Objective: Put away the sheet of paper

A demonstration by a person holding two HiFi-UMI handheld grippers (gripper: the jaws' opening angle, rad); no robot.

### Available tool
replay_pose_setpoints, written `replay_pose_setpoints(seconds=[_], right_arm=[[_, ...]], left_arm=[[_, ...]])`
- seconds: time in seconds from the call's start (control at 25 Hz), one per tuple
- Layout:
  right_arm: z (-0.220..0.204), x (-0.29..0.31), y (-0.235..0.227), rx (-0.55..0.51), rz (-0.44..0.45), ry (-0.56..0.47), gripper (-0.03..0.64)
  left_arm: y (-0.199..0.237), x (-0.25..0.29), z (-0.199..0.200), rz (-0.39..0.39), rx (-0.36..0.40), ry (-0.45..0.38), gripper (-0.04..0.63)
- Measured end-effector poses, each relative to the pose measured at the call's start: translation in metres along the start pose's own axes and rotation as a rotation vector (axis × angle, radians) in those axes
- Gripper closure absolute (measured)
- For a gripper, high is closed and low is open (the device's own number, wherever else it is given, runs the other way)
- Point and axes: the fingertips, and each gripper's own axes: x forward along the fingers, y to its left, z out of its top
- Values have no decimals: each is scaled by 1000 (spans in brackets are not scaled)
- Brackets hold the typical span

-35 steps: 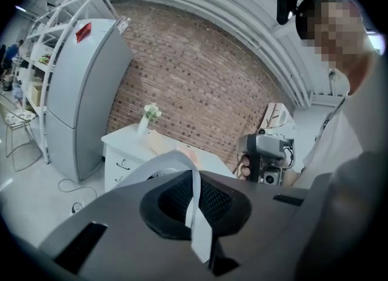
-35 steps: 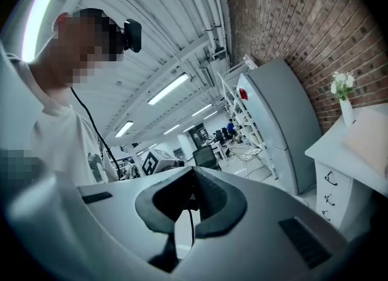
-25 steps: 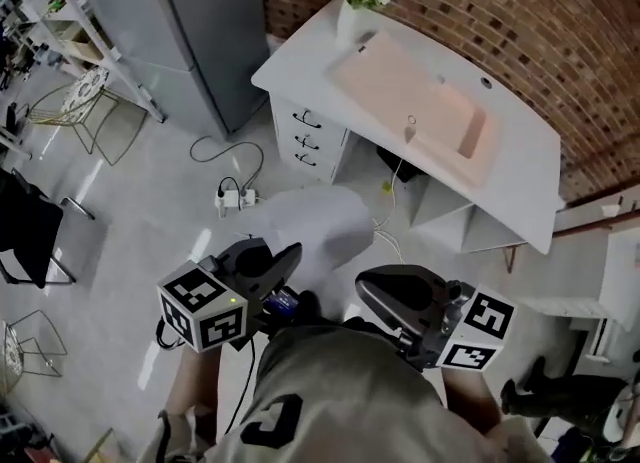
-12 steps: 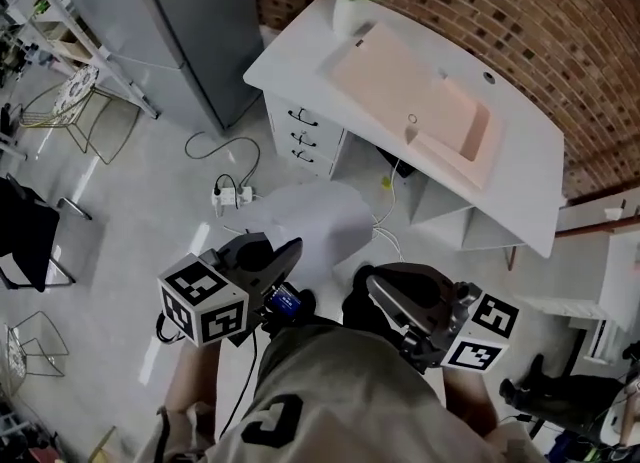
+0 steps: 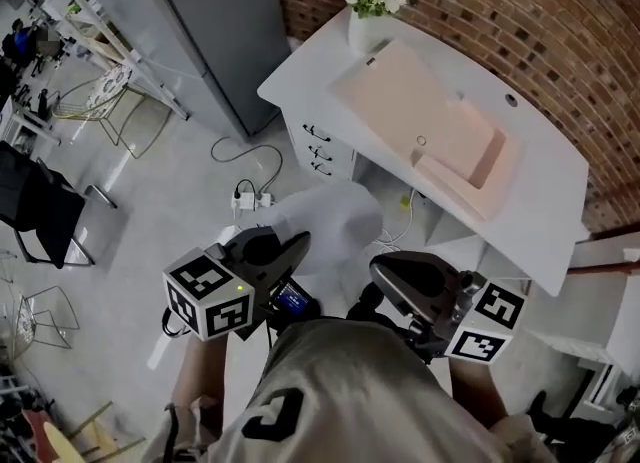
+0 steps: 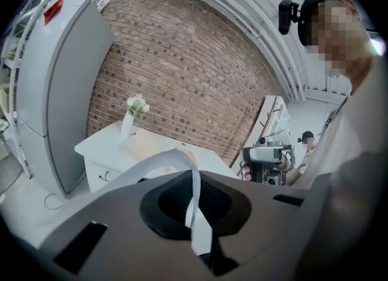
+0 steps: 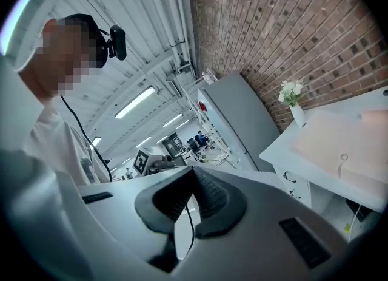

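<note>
A white sheet of paper (image 5: pixel 325 219) hangs in the air between both grippers, above the floor in front of the white desk (image 5: pixel 545 201). My left gripper (image 5: pixel 290 251) is shut on its left edge. In the left gripper view the sheet of paper (image 6: pixel 195 204) runs edge-on between the closed pads and curls away to the left. My right gripper (image 5: pixel 388 273) is shut on the other edge. In the right gripper view the sheet of paper (image 7: pixel 183 231) shows as a thin strip between the pads. A pink folder (image 5: pixel 425 131) lies on the desk top.
A white vase of flowers (image 5: pixel 370 13) stands at the desk's far left corner, above the drawers (image 5: pixel 320 146). A tall grey cabinet (image 5: pixel 215 21) stands left of the desk. A power strip with cables (image 5: pixel 250 198) lies on the floor. A wire chair (image 5: pixel 115 101) stands at the left.
The desk has shifted right and slightly down in the head view. Both grippers keep their hold on the sheet and stay close to the body.
</note>
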Motion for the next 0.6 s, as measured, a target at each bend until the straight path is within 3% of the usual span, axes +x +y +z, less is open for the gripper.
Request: replay_pose_setpoints(seconds=[0.6], right_arm=[[29,-53,-55,11,59,43,594]], left_arm=[[-23,76,30,56,-3,21,581]])
